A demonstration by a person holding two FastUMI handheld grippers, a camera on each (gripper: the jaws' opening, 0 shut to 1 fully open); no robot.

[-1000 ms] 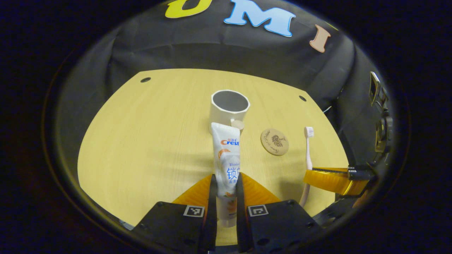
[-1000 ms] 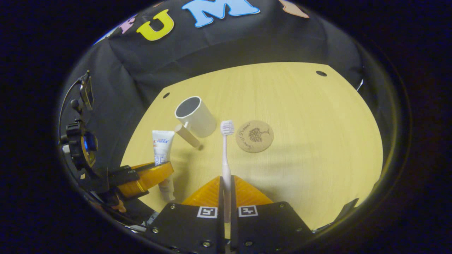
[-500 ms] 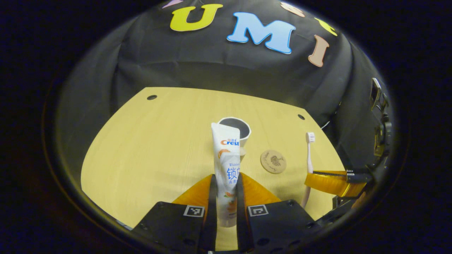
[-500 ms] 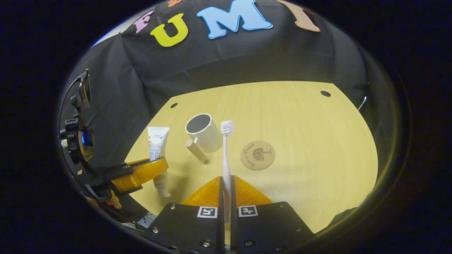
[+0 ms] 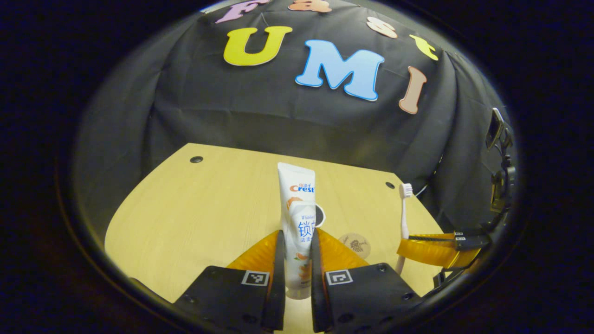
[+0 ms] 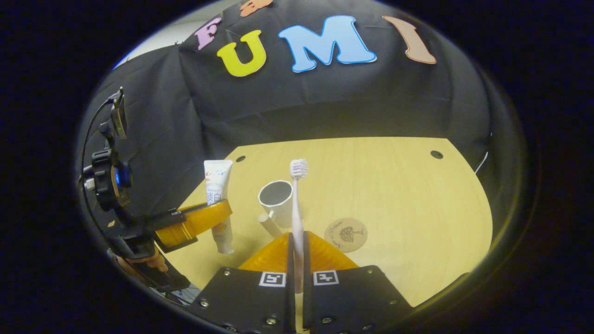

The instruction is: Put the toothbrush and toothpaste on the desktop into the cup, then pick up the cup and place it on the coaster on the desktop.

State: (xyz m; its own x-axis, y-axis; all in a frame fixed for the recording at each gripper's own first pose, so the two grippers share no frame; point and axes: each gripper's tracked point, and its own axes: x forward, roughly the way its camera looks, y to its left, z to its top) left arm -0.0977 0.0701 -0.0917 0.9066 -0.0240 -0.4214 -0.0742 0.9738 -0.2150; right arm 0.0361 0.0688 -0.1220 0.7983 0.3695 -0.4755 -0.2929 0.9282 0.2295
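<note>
In the left gripper view my left gripper [image 5: 296, 235] is shut on a white toothpaste tube [image 5: 297, 195], held upright above the table. Behind the tube only a sliver of the white cup's rim [image 5: 320, 216] shows, with the round wooden coaster [image 5: 355, 243] to its right. Farther right, my right gripper [image 5: 434, 248] holds the toothbrush [image 5: 405, 208] upright. In the right gripper view my right gripper [image 6: 297, 236] is shut on the pale toothbrush [image 6: 297, 204], bristles up. The cup [image 6: 276, 200] stands open-topped just left of it, the coaster [image 6: 345, 233] to the right. My left gripper [image 6: 197, 223] grips the toothpaste [image 6: 217, 183].
The light wooden table [image 6: 394, 195] has small dark holes near its far corners [image 6: 436, 154]. The cup's wooden handle [image 6: 269, 226] points toward me. A hand [image 6: 151, 262] holds the left gripper. Black cloth walls close the table's far side.
Both grippers have risen and tipped upward with their loads. The cup and coaster have dropped lower in both views, and the tube now covers most of the cup in the left gripper view.
</note>
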